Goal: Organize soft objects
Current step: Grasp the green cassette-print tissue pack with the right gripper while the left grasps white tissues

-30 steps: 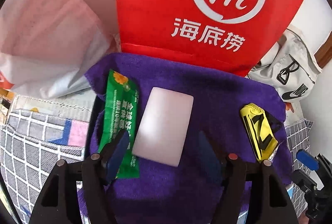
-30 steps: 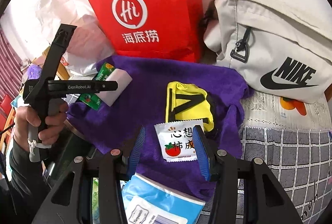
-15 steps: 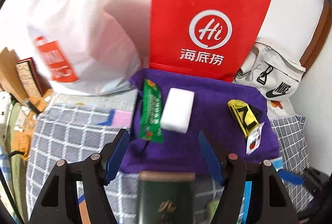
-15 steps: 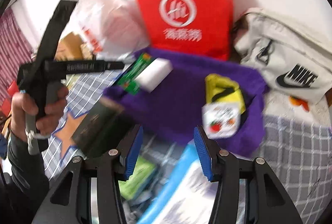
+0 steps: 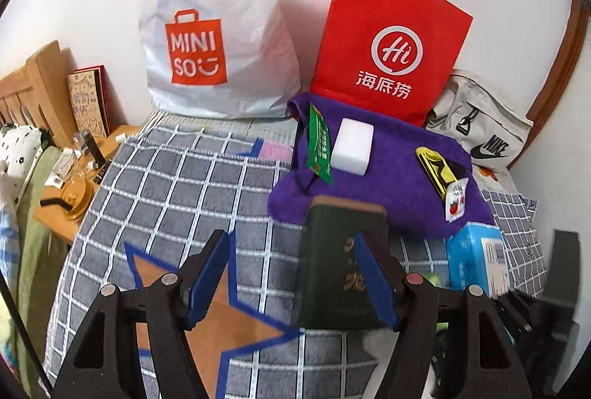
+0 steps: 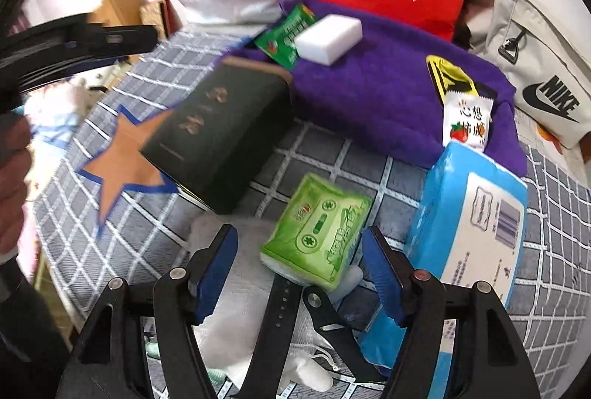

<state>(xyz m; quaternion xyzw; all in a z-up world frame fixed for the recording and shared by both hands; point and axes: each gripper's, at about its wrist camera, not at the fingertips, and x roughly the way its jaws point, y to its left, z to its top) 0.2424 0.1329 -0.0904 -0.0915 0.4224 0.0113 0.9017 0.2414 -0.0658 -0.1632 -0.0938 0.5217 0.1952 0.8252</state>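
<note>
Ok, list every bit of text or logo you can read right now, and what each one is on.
"MINISO": white plastic bag.
"Hi" and "海底捞": red paper bag.
"NIKE" with swoosh: grey pouch.
"心想" with a strawberry picture: white sachet; the rest is unclear.
Gold characters on the dark green box: blurred.
Print on the green packet, green tissue pack and blue pack's label: too small to read.

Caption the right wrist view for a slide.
Right gripper, jaws opening and empty, hovers above a green tissue pack beside a dark green tin on the checked blanket.
</note>
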